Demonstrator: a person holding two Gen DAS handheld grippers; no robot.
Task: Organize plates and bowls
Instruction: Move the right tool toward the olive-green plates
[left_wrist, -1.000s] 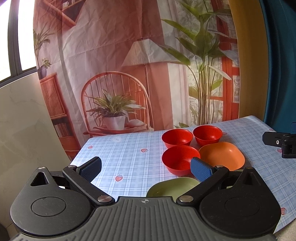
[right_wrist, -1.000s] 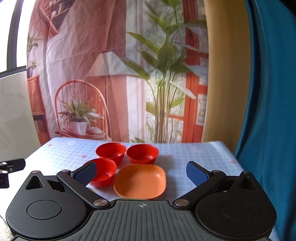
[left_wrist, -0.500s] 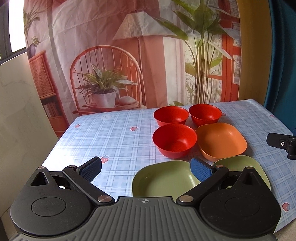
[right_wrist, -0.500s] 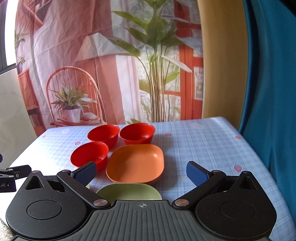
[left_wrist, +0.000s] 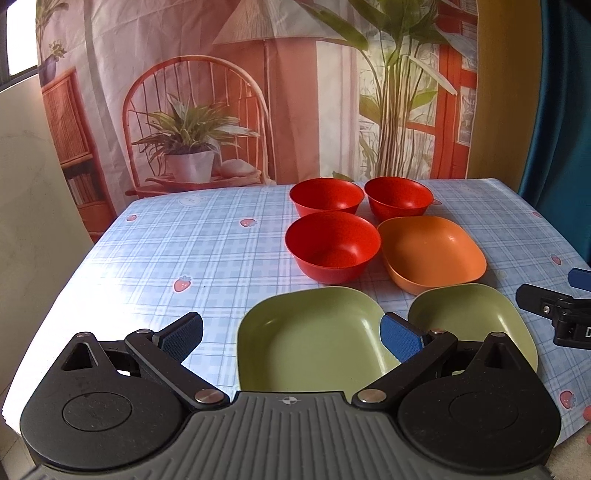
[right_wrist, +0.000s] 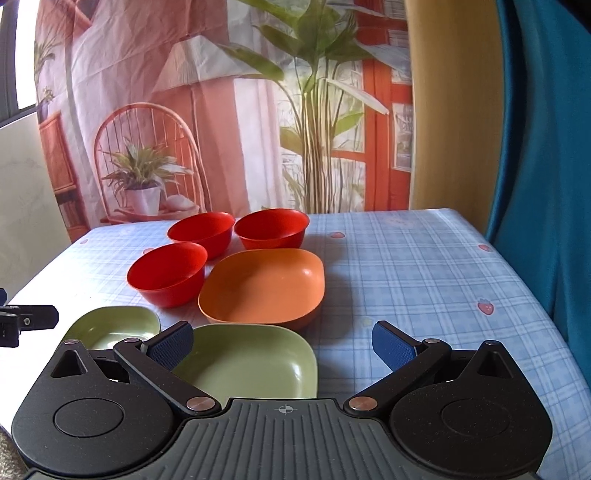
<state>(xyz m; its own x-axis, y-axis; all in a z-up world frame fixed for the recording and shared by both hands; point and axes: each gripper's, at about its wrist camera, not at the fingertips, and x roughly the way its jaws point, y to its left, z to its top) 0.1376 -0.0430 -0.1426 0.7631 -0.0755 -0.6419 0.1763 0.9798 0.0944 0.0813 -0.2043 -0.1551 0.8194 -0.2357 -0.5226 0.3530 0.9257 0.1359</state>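
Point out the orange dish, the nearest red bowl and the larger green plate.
orange dish (right_wrist: 264, 284), right wrist view, inner floor.
nearest red bowl (left_wrist: 332, 243), left wrist view, inside wall.
larger green plate (left_wrist: 314, 339), left wrist view, flat centre.

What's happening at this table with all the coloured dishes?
A person holds a gripper in each hand over a table of dishes to be sorted. Both the left gripper and the right gripper are open and hold nothing. Three red bowls sit by an orange plate, with two green plates side by side nearest the grippers. Nothing is stacked yet.
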